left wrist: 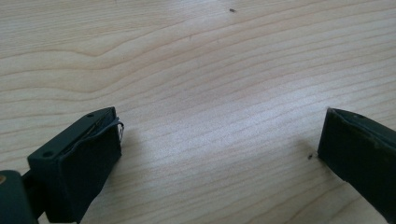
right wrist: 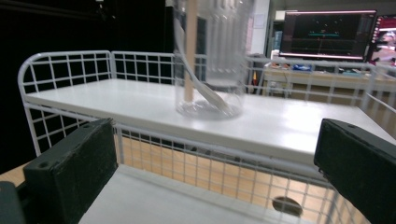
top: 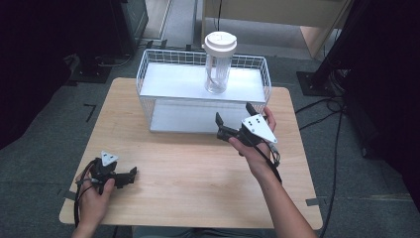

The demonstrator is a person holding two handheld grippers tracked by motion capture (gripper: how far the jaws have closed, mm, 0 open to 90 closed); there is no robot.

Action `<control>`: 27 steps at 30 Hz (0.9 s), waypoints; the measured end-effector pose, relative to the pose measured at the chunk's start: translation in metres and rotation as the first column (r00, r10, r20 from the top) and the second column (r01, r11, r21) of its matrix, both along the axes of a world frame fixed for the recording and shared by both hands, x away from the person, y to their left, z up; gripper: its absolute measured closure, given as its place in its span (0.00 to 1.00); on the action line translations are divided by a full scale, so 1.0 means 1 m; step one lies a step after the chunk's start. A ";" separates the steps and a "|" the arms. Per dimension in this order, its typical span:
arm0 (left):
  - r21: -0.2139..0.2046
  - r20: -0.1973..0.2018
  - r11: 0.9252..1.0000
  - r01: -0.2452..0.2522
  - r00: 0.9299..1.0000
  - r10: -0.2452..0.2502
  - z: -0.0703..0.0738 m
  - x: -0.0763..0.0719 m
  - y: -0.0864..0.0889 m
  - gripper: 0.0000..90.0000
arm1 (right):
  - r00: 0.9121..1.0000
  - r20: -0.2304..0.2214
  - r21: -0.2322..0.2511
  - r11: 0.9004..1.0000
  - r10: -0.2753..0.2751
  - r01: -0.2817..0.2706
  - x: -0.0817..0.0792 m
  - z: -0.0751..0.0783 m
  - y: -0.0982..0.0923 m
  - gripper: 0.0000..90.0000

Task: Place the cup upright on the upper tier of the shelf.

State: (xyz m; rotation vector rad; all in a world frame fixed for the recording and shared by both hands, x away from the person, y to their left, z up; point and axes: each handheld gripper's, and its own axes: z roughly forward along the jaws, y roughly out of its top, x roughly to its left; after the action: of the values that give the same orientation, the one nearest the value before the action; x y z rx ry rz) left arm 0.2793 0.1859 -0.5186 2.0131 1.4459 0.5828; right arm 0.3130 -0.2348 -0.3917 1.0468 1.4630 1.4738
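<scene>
Beyond the right gripper (top: 236, 113), the jar (top: 218, 62) stands apart.

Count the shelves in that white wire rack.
2. The upper shelf carries the clear jar with the white lid; the lower shelf sits beneath it, just ahead of the open right gripper.

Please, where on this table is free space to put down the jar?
The table is bare between the left tool and the right tool, up to the rack. The top shelf is free left of the jar; the lower shelf looks bare. It is tightest beside the right tool.
</scene>
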 end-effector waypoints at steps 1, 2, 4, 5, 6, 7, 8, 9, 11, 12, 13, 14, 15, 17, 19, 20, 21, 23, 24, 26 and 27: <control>0.000 0.001 1.000 0.000 1.000 0.000 0.000 0.000 0.000 0.00 | 1.000 0.001 0.006 1.000 -0.007 0.007 -0.002 -0.003 -0.004 0.00; -0.002 0.000 1.000 -0.002 1.000 0.002 0.000 0.000 0.000 0.00 | 1.000 -0.003 0.011 1.000 -0.013 0.013 -0.004 -0.006 -0.008 0.00; 0.001 0.000 1.000 0.000 1.000 0.000 0.000 -0.001 0.000 0.00 | 1.000 -0.007 0.016 1.000 -0.022 0.022 -0.009 -0.011 -0.015 0.00; -0.002 0.002 1.000 -0.003 1.000 0.003 0.000 -0.001 0.000 0.00 | 1.000 -0.010 0.015 1.000 -0.024 0.024 -0.012 -0.013 -0.017 0.00; -0.002 0.001 1.000 -0.003 1.000 0.003 0.000 -0.001 0.000 0.00 | 1.000 -0.010 0.010 1.000 -0.023 0.023 -0.015 -0.016 -0.020 0.00; -0.003 0.001 1.000 -0.003 1.000 0.003 0.000 -0.001 0.000 0.00 | 1.000 -0.014 0.005 1.000 -0.024 0.024 -0.018 -0.018 -0.023 0.00; -0.002 0.001 1.000 -0.003 1.000 0.003 0.000 -0.001 0.000 0.00 | 1.000 -0.013 -0.002 1.000 -0.025 0.025 -0.020 -0.021 -0.025 0.00; -0.002 0.001 1.000 -0.002 1.000 0.002 0.000 -0.001 0.000 0.00 | 1.000 -0.008 -0.011 1.000 -0.023 0.023 -0.022 -0.023 -0.028 0.00; -0.002 0.001 1.000 -0.002 1.000 0.002 0.000 -0.001 0.000 0.00 | 0.999 -0.019 -0.020 0.999 -0.027 0.027 -0.027 -0.028 -0.034 0.00; -0.002 0.001 1.000 -0.002 1.000 0.002 0.000 -0.001 0.000 0.00 | 0.999 -0.026 -0.019 0.999 -0.031 0.030 -0.029 -0.031 -0.036 0.00; -0.002 0.001 1.000 -0.002 1.000 0.002 0.000 -0.001 0.000 0.00 | 0.999 -0.027 -0.023 0.999 -0.031 0.030 -0.031 -0.034 -0.040 0.00; -0.002 0.001 1.000 -0.002 1.000 0.002 0.000 -0.001 0.000 0.00 | 0.999 -0.039 -0.019 0.999 -0.037 0.036 -0.033 -0.036 -0.042 0.00; -0.002 0.001 1.000 -0.002 1.000 0.002 0.000 -0.001 0.000 0.00 | 0.998 -0.050 -0.013 0.999 -0.037 0.036 -0.035 -0.039 -0.045 0.00; -0.004 0.004 1.000 -0.005 1.000 0.005 0.000 -0.002 0.000 0.00 | 0.997 -0.072 0.008 0.999 -0.039 0.040 -0.038 -0.043 -0.052 0.00; 0.000 0.001 1.000 -0.002 1.000 0.002 0.000 -0.002 0.000 0.00 | 0.995 -0.091 0.035 0.998 -0.046 0.049 -0.042 -0.046 -0.060 0.00; 0.000 0.001 1.000 -0.002 1.000 0.002 0.000 -0.002 0.000 0.00 | 0.994 -0.102 0.052 0.997 -0.050 0.056 -0.044 -0.047 -0.064 0.00; 0.000 0.001 1.000 -0.002 1.000 0.002 0.000 -0.002 0.000 0.00 | 0.993 -0.104 0.057 0.996 -0.056 0.063 -0.046 -0.049 -0.068 0.00; 0.000 0.001 1.000 -0.002 1.000 0.002 0.000 -0.002 0.000 0.00 | 0.991 -0.114 0.052 0.996 -0.073 0.079 -0.049 -0.053 -0.076 0.00; 0.000 0.001 1.000 -0.002 1.000 0.002 0.000 -0.002 0.000 0.00 | 0.989 -0.122 0.051 0.995 -0.080 0.087 -0.051 -0.055 -0.080 0.00; 0.000 0.001 1.000 -0.002 1.000 0.002 0.000 -0.002 0.000 0.00 | 0.987 -0.131 0.042 0.994 -0.095 0.101 -0.055 -0.060 -0.088 0.00; -0.001 0.001 1.000 -0.002 1.000 0.002 0.000 -0.002 0.000 0.00 | 0.985 -0.138 0.040 0.993 -0.100 0.107 -0.057 -0.063 -0.091 0.00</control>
State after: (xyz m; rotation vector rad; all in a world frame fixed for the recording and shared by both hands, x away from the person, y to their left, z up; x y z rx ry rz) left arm 0.2769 0.1859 -0.5188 2.0107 1.4475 0.5843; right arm 0.2560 -0.3261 -0.4544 1.2552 1.4504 1.3925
